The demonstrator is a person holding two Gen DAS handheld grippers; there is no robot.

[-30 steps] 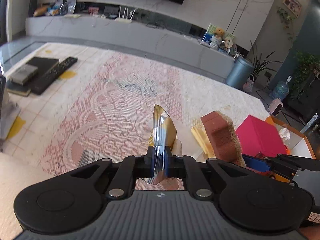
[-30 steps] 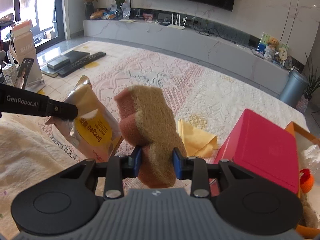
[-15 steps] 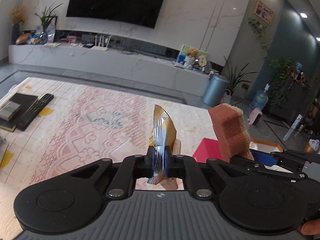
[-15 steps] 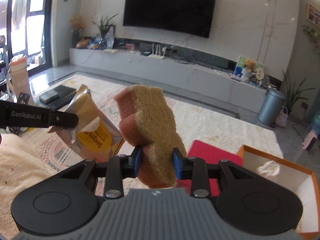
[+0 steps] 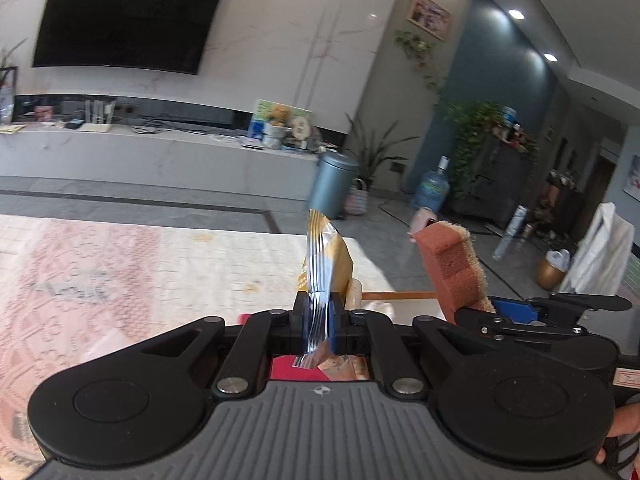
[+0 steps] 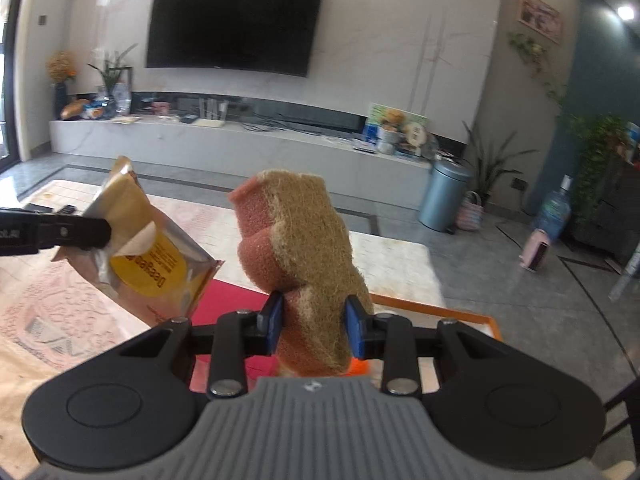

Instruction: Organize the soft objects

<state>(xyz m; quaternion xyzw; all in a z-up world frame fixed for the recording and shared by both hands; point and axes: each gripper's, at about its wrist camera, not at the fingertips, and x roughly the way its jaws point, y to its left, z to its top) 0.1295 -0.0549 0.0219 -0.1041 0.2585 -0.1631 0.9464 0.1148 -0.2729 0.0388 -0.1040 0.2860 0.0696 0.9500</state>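
Left wrist view puts a foil snack packet edge-on at the centre, its crimped silver seam pinched flat between the closed pads of the left gripper, so the packet stands upright in the air above the patterned rug. From the right wrist view the same packet shows its broad face, gold and silver with a yellow round label (the print reads upside down), and the black finger of the left gripper crosses its upper left corner.

To the packet's right, a sponge is clamped at its lower part between the blue pads of the right gripper; its jaws are at a narrow setting, pressed into both sides of the sponge. The sponge has a pinkish-red foam body and a tan scouring face, and it stands upright, held off any surface. In the left wrist view it rises just right of the packet, apart from it.

Below both items lies a red lid or box top, and the orange rim of an open box runs behind the sponge. Farther back stand a grey bin, a long pale TV bench and a wall-mounted television.
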